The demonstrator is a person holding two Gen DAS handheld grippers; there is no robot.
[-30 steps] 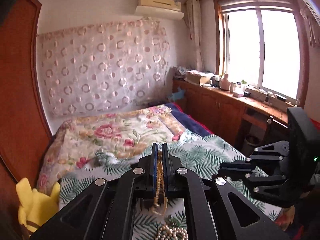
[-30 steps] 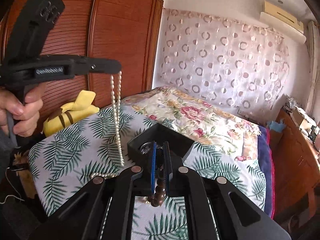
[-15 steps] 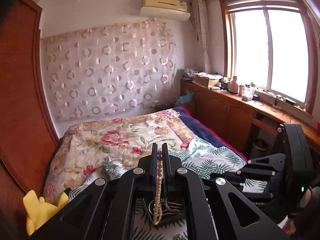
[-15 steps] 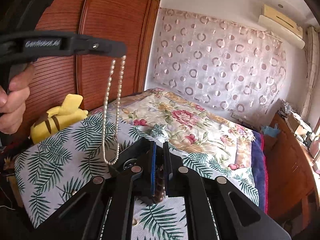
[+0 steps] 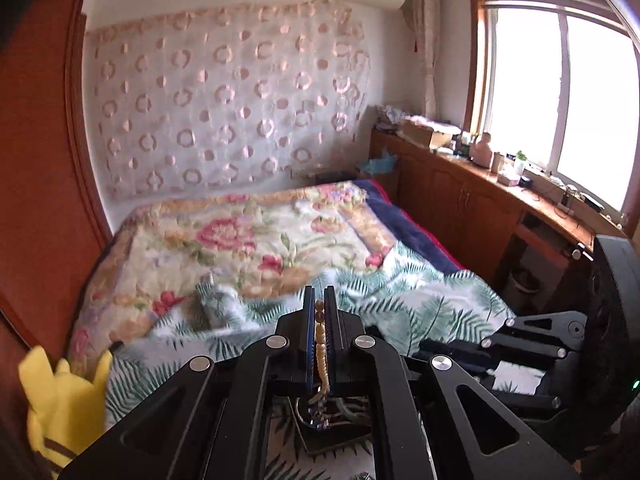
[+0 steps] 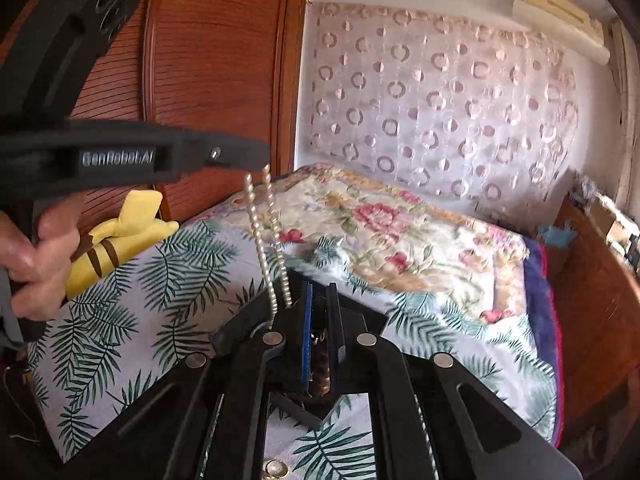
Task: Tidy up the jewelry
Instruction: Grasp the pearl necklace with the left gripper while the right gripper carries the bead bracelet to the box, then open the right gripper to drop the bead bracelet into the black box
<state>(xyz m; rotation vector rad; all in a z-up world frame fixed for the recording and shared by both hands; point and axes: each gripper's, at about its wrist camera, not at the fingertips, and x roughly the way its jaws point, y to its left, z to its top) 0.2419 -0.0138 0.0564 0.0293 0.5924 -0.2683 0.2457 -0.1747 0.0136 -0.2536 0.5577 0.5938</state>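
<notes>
Pearl necklace point(image 6: 272, 248) hangs lengthwise from left gripper point(image 5: 319, 300).

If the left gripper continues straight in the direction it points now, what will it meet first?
Probably the bed's floral quilt, beyond the leaf-print cover; depth is unclear. The left gripper, jaws shut on the pearl strand, has nothing nearer ahead.

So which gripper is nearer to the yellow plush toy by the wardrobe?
Left. The left gripper, holding a pearl strand, is close beside the yellow plush toy; the right gripper is further out over the bed, away from it.
</notes>
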